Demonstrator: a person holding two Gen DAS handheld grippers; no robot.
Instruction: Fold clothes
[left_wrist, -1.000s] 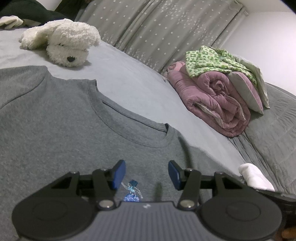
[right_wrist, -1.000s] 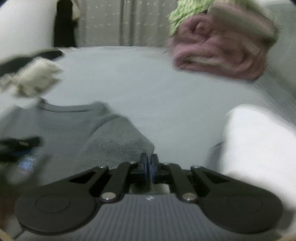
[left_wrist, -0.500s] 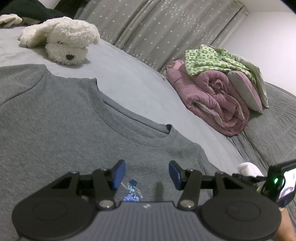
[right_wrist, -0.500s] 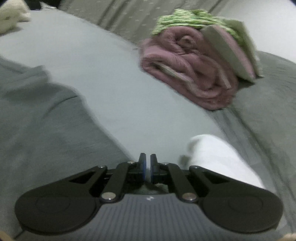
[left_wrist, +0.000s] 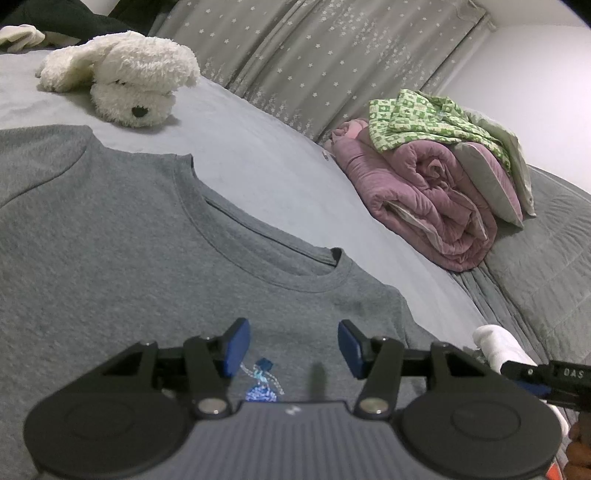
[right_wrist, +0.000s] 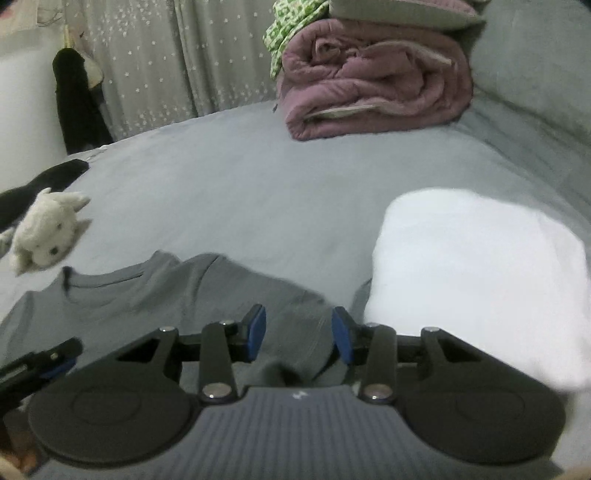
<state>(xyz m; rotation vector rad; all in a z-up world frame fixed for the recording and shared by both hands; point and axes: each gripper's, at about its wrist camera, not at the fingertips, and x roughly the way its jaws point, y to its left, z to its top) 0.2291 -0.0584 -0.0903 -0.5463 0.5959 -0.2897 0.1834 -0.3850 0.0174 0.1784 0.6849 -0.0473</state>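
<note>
Grey bedsheet (left_wrist: 258, 155) under grey T-shirt (left_wrist: 110, 258); star-print curtains (left_wrist: 314, 55) behind; both grippers' jaws apart, empty.

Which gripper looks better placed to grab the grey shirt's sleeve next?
Probably the right gripper: it is open with the folded-over sleeve of the grey T-shirt between its fingers. The left gripper, also open, hovers over the chest.

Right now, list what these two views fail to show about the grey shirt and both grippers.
- Grey shirt: hem and lower body, left wrist view, hidden under the left gripper body and cut by the frame.
- Its right sleeve: right wrist view, blurred; contact with the open right gripper is unclear.
- White folded cloth: overexposed, so what it is cannot be told.
</note>
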